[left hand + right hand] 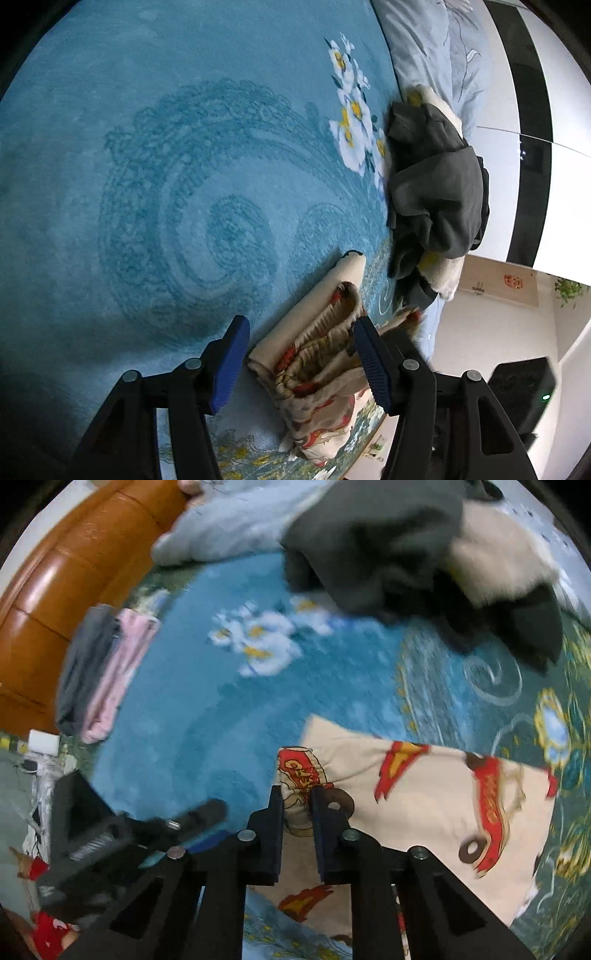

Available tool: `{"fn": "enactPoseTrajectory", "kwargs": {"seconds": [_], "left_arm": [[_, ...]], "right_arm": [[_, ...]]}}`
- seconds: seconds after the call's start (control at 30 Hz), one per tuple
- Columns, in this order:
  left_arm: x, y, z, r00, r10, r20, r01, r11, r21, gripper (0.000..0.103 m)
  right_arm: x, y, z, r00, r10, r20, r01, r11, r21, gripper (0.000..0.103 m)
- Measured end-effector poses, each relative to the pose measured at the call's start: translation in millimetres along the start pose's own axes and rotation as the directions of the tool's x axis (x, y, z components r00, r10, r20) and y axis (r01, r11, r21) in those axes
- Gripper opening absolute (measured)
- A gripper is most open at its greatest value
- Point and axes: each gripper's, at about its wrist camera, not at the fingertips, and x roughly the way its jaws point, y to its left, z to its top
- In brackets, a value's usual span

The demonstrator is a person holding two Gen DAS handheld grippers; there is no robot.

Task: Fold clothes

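Note:
A cream garment printed with red cars (436,805) lies partly folded on the blue patterned blanket (207,716). My right gripper (297,805) is shut on a bunched edge of the cream garment. In the left wrist view the same garment (317,354) lies bunched between the open blue-padded fingers of my left gripper (301,354), which do not clamp it. The left gripper also shows, blurred, at the lower left of the right wrist view (195,823).
A heap of dark grey and white clothes (399,554) lies at the blanket's far side, also in the left wrist view (436,184). Folded grey and pink clothes (103,675) are stacked at the left by a brown leather headboard (55,590). A pale blue quilt (229,528) lies behind.

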Motion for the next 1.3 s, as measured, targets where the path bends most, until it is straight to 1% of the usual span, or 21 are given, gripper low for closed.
{"fn": "enactPoseTrajectory", "kwargs": {"seconds": [0.03,0.1,0.17,0.23,0.33,0.37,0.4,0.47,0.5,0.57,0.63,0.73,0.8,0.87,1.0,1.03,1.1,1.13,1.17,1.2,1.3], "left_arm": [[1,0,0,1.0,-0.001,-0.006,0.001,1.0,-0.001,0.063],[2,1,-1,1.0,-0.004,-0.018,0.004,1.0,-0.004,0.063],[1,1,-2,1.0,-0.011,-0.024,0.011,1.0,-0.005,0.063],[-1,0,-3,1.0,-0.018,-0.025,0.018,1.0,-0.002,0.063],[-2,-2,-5,0.999,-0.023,-0.023,0.023,1.0,0.005,0.064],[-2,-4,-6,0.999,-0.022,-0.024,0.023,1.0,0.014,0.064],[-3,-6,-7,0.999,-0.022,-0.025,0.022,0.999,0.024,0.064],[-1,-15,-11,0.999,-0.024,-0.041,0.027,0.997,0.077,0.064],[0,-18,-13,0.999,-0.022,-0.05,0.027,0.995,0.099,0.064],[5,-26,-19,0.997,0.005,-0.074,0.006,0.989,0.15,0.064],[11,-31,-24,0.994,0.046,-0.099,-0.026,0.981,0.193,0.064],[22,-34,-29,0.984,0.126,-0.127,-0.093,0.967,0.236,0.064],[26,-34,-31,0.977,0.168,-0.134,-0.13,0.959,0.251,0.064],[28,-30,-31,0.971,0.2,-0.13,-0.164,0.956,0.242,0.064],[19,-23,-29,0.974,0.199,-0.107,-0.174,0.963,0.208,0.064],[19,-21,-29,0.969,0.224,-0.104,-0.199,0.957,0.209,0.065],[20,-19,-30,0.952,0.288,-0.102,-0.261,0.941,0.214,0.069],[23,-19,-32,0.946,0.303,-0.115,-0.273,0.936,0.221,0.069],[27,-19,-34,0.941,0.313,-0.131,-0.279,0.932,0.23,0.069],[30,-20,-35,0.941,0.308,-0.14,-0.269,0.932,0.242,0.069],[30,-24,-36,0.951,0.27,-0.149,-0.225,0.938,0.265,0.067]], "right_arm": [[0,3,2,1.0,-0.001,-0.001,0.001,1.0,-0.009,0.015],[13,1,5,0.999,-0.01,-0.04,0.01,1.0,0.003,0.015],[29,-7,4,0.996,0.002,-0.093,0.002,0.999,0.052,0.015],[34,-12,4,0.994,0.022,-0.105,-0.013,0.996,0.09,0.016],[28,-20,7,0.993,0.084,-0.082,-0.071,0.986,0.15,0.026],[25,-23,8,0.992,0.106,-0.065,-0.094,0.982,0.165,0.033],[19,-26,9,0.992,0.12,-0.043,-0.111,0.978,0.176,0.035],[8,-33,10,0.989,0.146,0.001,-0.144,0.97,0.196,0.036],[1,-37,9,0.99,0.142,0.014,-0.142,0.97,0.195,0.036],[-13,-46,8,0.99,0.134,0.04,-0.139,0.971,0.193,0.036],[-24,-54,2,0.994,0.101,0.048,-0.108,0.978,0.177,0.036],[-35,-70,-10,0.998,0.041,0.045,-0.048,0.985,0.169,0.037],[-38,-84,-18,0.999,0.022,0.038,-0.029,0.981,0.194,0.037],[-37,-97,-25,1.0,0.012,0.029,-0.018,0.973,0.228,0.037],[-36,-112,-33,0.999,0.023,0.022,-0.028,0.96,0.278,0.037],[-35,-115,-34,0.999,0.027,0.021,-0.032,0.957,0.288,0.037],[-36,-118,-35,0.999,0.032,0.023,-0.038,0.954,0.297,0.037],[-36,-119,-35,0.999,0.034,0.025,-0.04,0.954,0.298,0.037],[-35,-120,-35,0.999,0.039,0.026,-0.045,0.953,0.3,0.037],[-35,-120,-34,0.999,0.043,0.027,-0.049,0.952,0.302,0.037],[-33,-120,-33,0.998,0.054,0.028,-0.06,0.95,0.306,0.037]]}}
